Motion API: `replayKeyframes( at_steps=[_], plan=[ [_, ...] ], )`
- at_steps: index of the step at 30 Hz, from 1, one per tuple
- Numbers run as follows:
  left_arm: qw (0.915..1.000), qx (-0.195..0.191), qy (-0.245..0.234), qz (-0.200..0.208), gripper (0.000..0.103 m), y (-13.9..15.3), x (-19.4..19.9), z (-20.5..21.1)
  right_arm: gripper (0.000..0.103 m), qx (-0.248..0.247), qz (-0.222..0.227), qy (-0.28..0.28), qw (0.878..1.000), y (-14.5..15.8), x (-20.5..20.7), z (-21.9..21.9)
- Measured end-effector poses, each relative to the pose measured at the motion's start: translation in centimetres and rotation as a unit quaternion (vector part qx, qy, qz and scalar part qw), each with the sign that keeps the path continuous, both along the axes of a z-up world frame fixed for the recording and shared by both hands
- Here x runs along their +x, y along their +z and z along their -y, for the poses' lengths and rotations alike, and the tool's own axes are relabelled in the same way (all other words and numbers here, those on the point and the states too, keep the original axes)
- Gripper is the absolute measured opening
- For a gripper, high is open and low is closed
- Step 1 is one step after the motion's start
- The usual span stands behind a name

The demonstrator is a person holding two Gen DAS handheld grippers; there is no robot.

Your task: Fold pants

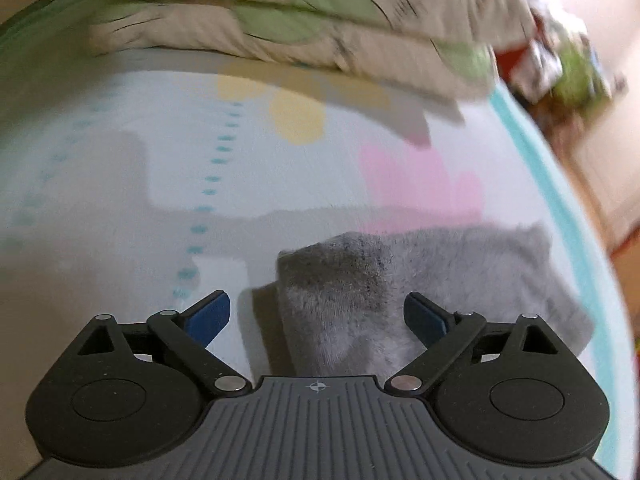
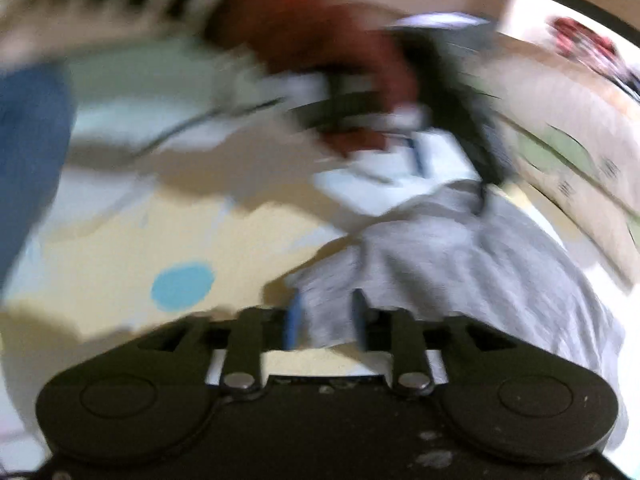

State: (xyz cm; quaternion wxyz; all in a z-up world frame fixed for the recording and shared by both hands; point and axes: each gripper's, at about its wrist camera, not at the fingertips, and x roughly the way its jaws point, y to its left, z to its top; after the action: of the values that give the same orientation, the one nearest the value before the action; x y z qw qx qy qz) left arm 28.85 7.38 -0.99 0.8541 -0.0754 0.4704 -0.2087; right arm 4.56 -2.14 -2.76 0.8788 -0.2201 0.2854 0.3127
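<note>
The grey fleece pants (image 1: 400, 280) lie on a pale patterned bed sheet (image 1: 120, 168). In the left wrist view my left gripper (image 1: 318, 312) is open, its blue-padded fingers either side of a raised fold of the pants, not pinching it. In the blurred right wrist view my right gripper (image 2: 326, 320) is shut on a bunched edge of the grey pants (image 2: 460, 256), which stretch away to the right. The other hand and its gripper (image 2: 460, 112) show above, at the far end of the cloth.
A cream duvet with green leaves (image 1: 280, 20) is piled at the far side of the bed. The bed's teal edge (image 1: 560, 184) runs down the right, with floor and clutter beyond. The person's jeans (image 2: 28, 152) stand at the left in the right wrist view.
</note>
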Motion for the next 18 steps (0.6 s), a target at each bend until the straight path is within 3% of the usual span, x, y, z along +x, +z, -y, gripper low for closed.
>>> replayKeyframes(
  at_steps=[2,4,8,12,13,14,16,18],
  plan=[
    [0.9998,-0.011,0.012,0.006,0.095,0.3,-1.3,-0.2,0.039,0.041,0.001,-0.054,0.998,1.2,1.3,2.1],
    [0.9998,0.005,0.005,0.019,0.095,0.4,-1.9,0.7,0.040,0.067,0.001,-0.119,0.991,2.0,3.6,4.4],
    [0.9987,0.030,-0.028,0.030,0.095,0.0,-1.8,3.6,0.042,0.086,0.008,-0.214,0.973,2.3,8.7,8.5],
    [0.9989,0.045,-0.014,0.004,0.096,-2.3,0.3,4.5,0.042,0.076,-0.024,-0.278,0.957,0.3,14.7,11.8],
    [0.9989,0.044,-0.012,-0.012,0.103,-3.3,1.1,4.6,0.042,0.073,-0.040,-0.296,0.952,-0.6,16.3,12.7],
    [0.9990,0.035,-0.006,-0.026,0.103,-4.0,1.7,4.5,0.046,0.077,-0.061,-0.316,0.944,-1.5,18.1,13.8],
    [0.9995,0.022,0.001,-0.024,0.103,-4.2,2.3,4.1,0.047,0.109,-0.091,-0.331,0.933,-2.3,20.4,15.2],
    [0.9990,0.038,-0.009,-0.023,0.103,-3.9,2.6,4.6,0.047,0.110,-0.090,-0.340,0.930,-2.3,21.3,15.2]
  ],
)
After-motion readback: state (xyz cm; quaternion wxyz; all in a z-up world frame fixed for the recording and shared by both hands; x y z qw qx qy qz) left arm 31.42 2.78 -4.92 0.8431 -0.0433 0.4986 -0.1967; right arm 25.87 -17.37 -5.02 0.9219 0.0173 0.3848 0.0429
